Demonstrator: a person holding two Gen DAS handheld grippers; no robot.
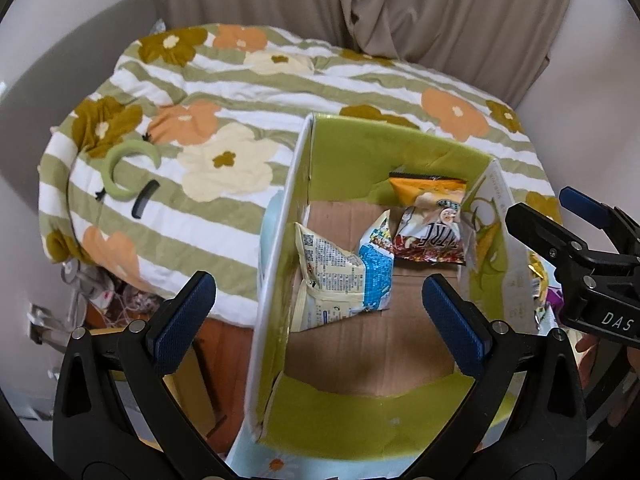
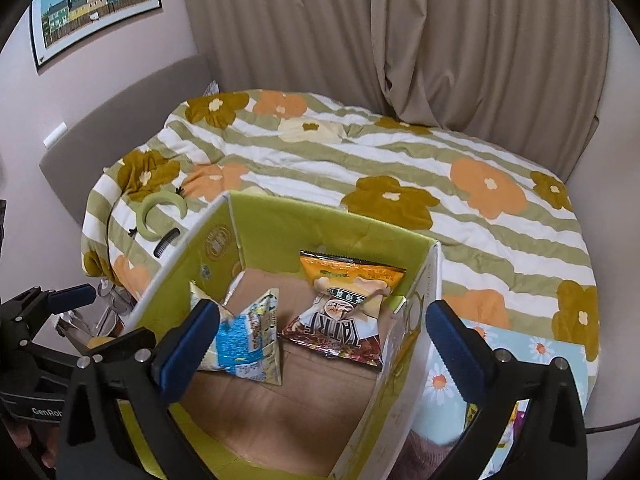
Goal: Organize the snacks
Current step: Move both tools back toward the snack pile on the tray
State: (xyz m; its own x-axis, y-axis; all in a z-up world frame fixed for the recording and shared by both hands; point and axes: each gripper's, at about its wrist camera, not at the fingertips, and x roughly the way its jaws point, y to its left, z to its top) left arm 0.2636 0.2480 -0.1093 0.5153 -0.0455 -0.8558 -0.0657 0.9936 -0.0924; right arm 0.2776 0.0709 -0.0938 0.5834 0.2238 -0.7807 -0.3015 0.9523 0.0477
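Snacks are sitting inside the green cardboard box [image 1: 360,152] ahead of both tongs: a blue-and-cream packet [image 1: 344,276] leaning near the left wall, an orange-and-red chip bag [image 1: 430,216] propped at the far right corner. Left tongs [image 1: 320,312] are hanging wide open, empty, over the near edge of the box, the blue packet lying just ahead between the blades, its long axis running away from them. Right tongs [image 2: 324,340] are also gaping fully, gripping nothing, straddling the box's right wall. More loose packets [image 2: 492,424] seem to be lying outside, low to the right of the right tongs, mostly hidden. Right hand is likely nearer those, so probably fetching next.
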